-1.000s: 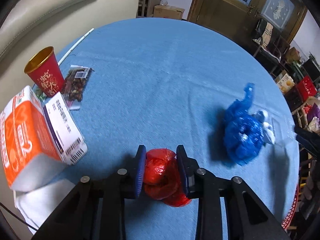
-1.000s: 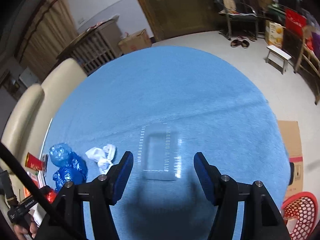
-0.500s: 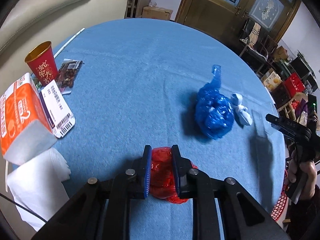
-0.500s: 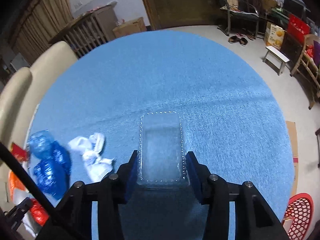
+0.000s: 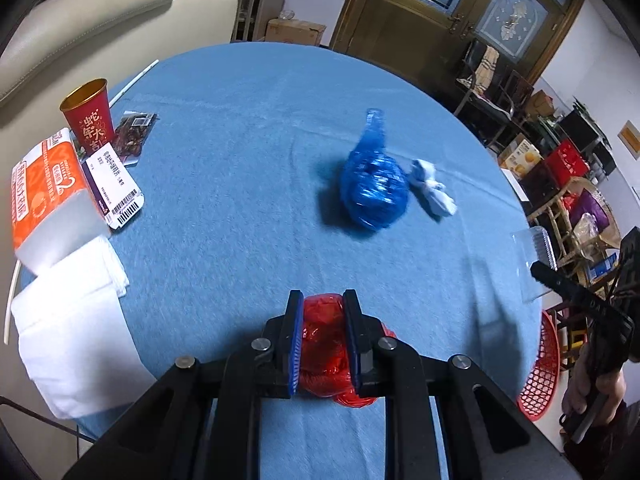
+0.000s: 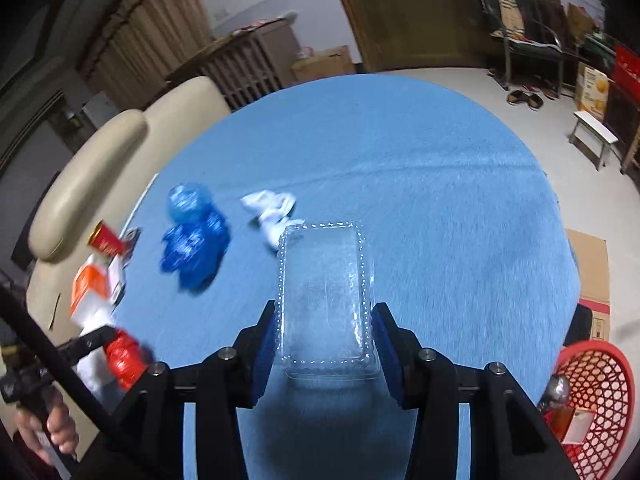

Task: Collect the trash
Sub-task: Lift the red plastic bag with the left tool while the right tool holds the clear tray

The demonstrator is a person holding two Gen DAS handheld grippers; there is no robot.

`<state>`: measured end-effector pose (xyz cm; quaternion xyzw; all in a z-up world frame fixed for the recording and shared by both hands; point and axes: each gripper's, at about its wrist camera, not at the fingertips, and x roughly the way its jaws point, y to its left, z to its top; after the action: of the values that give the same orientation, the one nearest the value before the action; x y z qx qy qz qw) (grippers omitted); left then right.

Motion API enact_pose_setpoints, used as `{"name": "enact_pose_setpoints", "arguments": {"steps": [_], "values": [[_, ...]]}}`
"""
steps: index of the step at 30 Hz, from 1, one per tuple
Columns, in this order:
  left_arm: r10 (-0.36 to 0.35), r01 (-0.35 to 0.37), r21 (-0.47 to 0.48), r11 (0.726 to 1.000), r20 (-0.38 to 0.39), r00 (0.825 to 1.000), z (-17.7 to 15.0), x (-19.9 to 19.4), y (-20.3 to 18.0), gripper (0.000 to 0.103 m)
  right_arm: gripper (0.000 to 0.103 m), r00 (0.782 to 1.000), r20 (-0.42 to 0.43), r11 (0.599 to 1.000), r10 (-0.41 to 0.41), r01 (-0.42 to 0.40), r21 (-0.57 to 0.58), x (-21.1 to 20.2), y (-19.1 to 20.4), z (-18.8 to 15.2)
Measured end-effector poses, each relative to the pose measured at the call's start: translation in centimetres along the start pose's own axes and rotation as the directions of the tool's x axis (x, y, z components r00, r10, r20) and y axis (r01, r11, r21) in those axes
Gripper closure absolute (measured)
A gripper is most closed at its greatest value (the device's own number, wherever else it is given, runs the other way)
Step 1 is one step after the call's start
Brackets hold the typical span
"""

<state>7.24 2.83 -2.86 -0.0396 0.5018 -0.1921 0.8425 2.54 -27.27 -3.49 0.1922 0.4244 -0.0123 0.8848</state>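
**A cluttered living room rings a blue-clothed round counter**

A round counter draped in blue cloth fills the middle of the room. A cream leather sofa curves along one side, with a slatted wooden cabinet and brown curtains behind it. A cardboard box sits on the floor beside a dark wooden door with patterned glass panes. The walls are pale, the floor light grey, and a pair of slippers lies on it. A small white stool stands near stacked boxes and chairs. Light is dim and even.
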Motion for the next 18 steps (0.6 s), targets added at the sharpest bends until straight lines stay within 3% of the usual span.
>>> {"name": "enact_pose_setpoints", "arguments": {"steps": [6,12,18], "values": [[0.007,-0.009,0.052,0.999,0.05,0.999,-1.3,-2.2,-2.8,0.083,0.054,0.999,0.026,0.999,0.028,-0.027,-0.019,-2.6,0.3,-2.5],[0.088,-0.106,0.139,0.985,0.13,0.988,-3.0,-3.8,-6.7,0.083,0.054,0.999,0.039,0.999,0.027,-0.026,-0.045,-3.9,0.2,-4.3],[0.133,-0.162,0.179,0.97,0.159,0.978,-4.3,-4.2,-8.4,0.083,0.054,0.999,0.027,0.999,0.039,-0.038,-0.028,-4.2,0.1,-5.6]]}}
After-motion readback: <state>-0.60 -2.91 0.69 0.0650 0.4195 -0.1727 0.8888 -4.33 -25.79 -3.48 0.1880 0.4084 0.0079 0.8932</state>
